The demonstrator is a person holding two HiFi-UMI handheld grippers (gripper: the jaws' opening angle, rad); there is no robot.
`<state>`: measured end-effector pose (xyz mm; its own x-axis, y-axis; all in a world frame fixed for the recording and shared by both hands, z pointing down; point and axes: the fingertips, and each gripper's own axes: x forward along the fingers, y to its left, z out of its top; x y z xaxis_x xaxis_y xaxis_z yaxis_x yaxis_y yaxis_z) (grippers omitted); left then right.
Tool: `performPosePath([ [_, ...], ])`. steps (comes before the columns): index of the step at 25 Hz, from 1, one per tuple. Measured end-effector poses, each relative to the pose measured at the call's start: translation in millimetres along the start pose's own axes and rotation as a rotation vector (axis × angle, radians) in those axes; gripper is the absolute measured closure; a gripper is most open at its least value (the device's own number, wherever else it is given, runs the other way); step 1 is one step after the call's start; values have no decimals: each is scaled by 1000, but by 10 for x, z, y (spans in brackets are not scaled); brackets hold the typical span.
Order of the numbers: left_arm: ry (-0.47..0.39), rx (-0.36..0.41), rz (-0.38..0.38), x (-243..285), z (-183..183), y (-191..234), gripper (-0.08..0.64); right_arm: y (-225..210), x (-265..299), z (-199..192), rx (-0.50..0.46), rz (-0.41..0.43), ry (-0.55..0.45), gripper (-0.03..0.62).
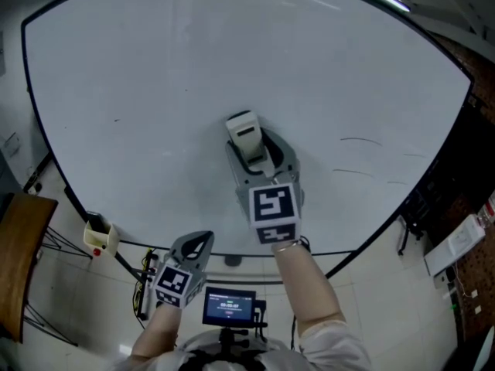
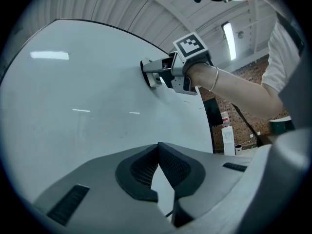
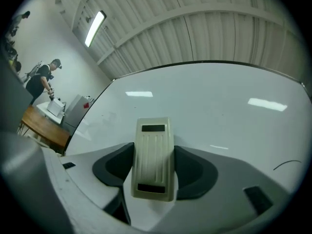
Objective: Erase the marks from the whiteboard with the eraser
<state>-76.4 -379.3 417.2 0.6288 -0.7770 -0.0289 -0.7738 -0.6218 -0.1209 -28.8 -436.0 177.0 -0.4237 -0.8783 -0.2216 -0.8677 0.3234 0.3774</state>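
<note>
Your left gripper (image 1: 198, 243) (image 2: 158, 150) hangs low at about seven o'clock from the other one, just below the bottom edge of the whiteboard (image 1: 155, 83) (image 2: 73, 106) (image 3: 219, 106). Its jaws are closed tip to tip with nothing between them, and it is off the board. At nine o'clock from it, by the picture's edge, stands a wooden table (image 1: 19, 261), and a small lit screen (image 1: 228, 306) sits just to its right at your chest. Your right gripper (image 1: 259, 157) (image 2: 158, 74) (image 3: 153, 167) is up near the middle of the board, jaws clamped on the two long sides of the cream eraser (image 1: 244, 134) (image 2: 146, 74) (image 3: 153, 155), which sticks out beyond the tips toward twelve o'clock. The left gripper view shows the eraser's face laid against the white surface. At about three o'clock from the eraser, well apart from it, thin dark marks (image 1: 360, 140) (image 3: 287, 165) curve across the board, one arc above another, with fainter strokes further right. The board around the eraser itself looks clean. Far off at ten o'clock in the right gripper view, a person (image 3: 43, 82) stands at a bench.
</note>
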Motion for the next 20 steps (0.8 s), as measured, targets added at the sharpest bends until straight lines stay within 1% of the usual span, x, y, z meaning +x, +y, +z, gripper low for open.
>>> performPosePath([
  [2, 5, -4, -5, 0, -41, -20, 554, -32, 13, -7, 4, -13, -9, 333],
  [5, 9, -7, -9, 16, -47, -55, 554, -191, -53, -26, 25, -42, -19, 333],
  [10, 10, -8, -17, 77, -65, -90, 554, -642, -255, -154, 56, -120, -21, 331],
  [15, 7, -3, -34, 147, -37, -165, 554, -1129, -512, -336, 133, -213, -16, 331],
  [18, 10, -2, -36, 182, -35, -183, 554, -1331, -633, -455, 159, -270, -10, 333],
  [20, 4, 2, -39, 204, -14, -205, 554, -1415, -675, -518, 179, -284, -7, 331],
])
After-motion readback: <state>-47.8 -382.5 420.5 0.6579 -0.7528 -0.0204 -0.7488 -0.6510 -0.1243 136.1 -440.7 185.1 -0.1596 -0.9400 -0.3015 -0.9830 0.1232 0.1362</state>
